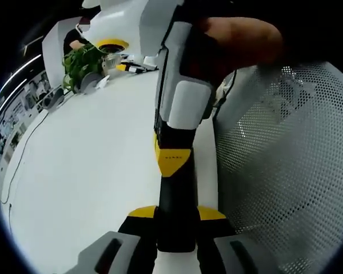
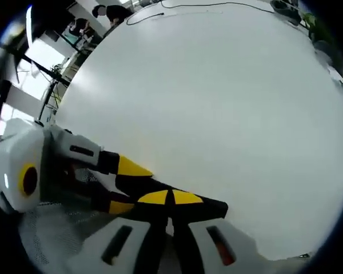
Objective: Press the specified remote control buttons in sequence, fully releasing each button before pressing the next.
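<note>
My left gripper [image 1: 177,213] rises from the bottom of the left gripper view, its yellow-tipped jaws a narrow gap apart over the white table [image 1: 91,160]. The right gripper [image 1: 175,228] reaches down from above in a hand [image 1: 234,40], and its black fingers lie in or over that gap; I cannot tell which. In the right gripper view, my right gripper [image 2: 170,197] has its yellow pads pressed together with nothing between them. The left gripper [image 2: 134,188] comes in from the left, its white body low at the left edge.
A white mesh chair [image 1: 286,148] stands close on the right, also seen at the lower left [image 2: 51,228]. A green plant [image 1: 83,60] and a yellow round object [image 1: 112,44] sit at the table's far end. A thin cable [image 1: 23,148] runs along the table edge.
</note>
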{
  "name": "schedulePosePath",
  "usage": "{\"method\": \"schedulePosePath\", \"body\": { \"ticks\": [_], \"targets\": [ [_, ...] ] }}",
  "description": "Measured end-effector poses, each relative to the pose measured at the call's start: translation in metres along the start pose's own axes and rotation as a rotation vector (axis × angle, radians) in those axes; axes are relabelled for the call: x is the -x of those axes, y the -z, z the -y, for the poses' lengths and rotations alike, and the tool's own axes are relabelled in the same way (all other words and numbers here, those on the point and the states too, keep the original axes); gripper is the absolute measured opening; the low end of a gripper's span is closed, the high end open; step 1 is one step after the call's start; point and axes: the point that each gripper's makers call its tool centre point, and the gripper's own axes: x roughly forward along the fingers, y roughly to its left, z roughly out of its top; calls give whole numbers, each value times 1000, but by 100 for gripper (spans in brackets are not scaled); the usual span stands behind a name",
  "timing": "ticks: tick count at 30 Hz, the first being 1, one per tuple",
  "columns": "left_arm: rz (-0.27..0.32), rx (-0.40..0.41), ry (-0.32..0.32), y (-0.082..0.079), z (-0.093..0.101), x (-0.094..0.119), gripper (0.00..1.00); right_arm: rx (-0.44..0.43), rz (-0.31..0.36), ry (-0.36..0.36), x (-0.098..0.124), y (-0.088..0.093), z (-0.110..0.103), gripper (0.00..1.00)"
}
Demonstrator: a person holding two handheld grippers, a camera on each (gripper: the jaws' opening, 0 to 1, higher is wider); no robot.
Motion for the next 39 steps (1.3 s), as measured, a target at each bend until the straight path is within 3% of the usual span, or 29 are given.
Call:
{"method": "schedulePosePath", "body": {
  "ticks": [19, 26, 36, 39],
  "targets": [
    [2, 10, -6, -1, -1, 0, 24, 11, 19, 27, -6, -3, 2, 0],
    [1, 12, -7, -1, -1, 0, 24, -22, 37, 6, -6, -3, 2, 0],
    [3, 10, -5, -1, -1, 0, 25, -106, 12, 0, 4, -1, 8, 0],
    [3, 9, -6, -1, -1, 0, 25, -152, -9, -36, 7, 2, 2, 0]
  ]
}}
